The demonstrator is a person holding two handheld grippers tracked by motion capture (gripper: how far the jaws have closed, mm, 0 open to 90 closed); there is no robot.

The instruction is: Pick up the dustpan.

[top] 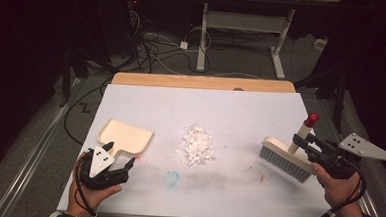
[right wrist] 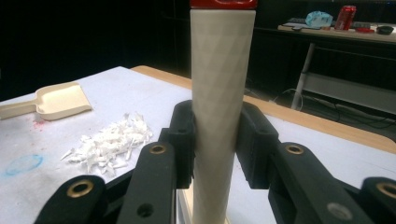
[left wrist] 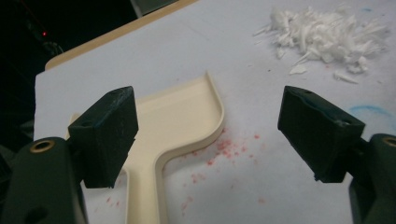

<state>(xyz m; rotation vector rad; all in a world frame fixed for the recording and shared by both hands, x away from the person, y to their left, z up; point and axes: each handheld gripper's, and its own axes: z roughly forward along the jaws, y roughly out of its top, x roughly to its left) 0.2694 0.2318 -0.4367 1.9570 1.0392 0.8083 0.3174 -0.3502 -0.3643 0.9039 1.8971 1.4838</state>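
Dark room, grey floor [top: 29, 130] — tangled cables [top: 156, 51]

Black claws [top: 120, 156], brass rivets, grey plates [top: 365, 146].

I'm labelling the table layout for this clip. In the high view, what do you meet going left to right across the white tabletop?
Left gripper → dustpan → blue scribble mark → pile of white scraps → brush → right gripper clamped on the brush's handle.
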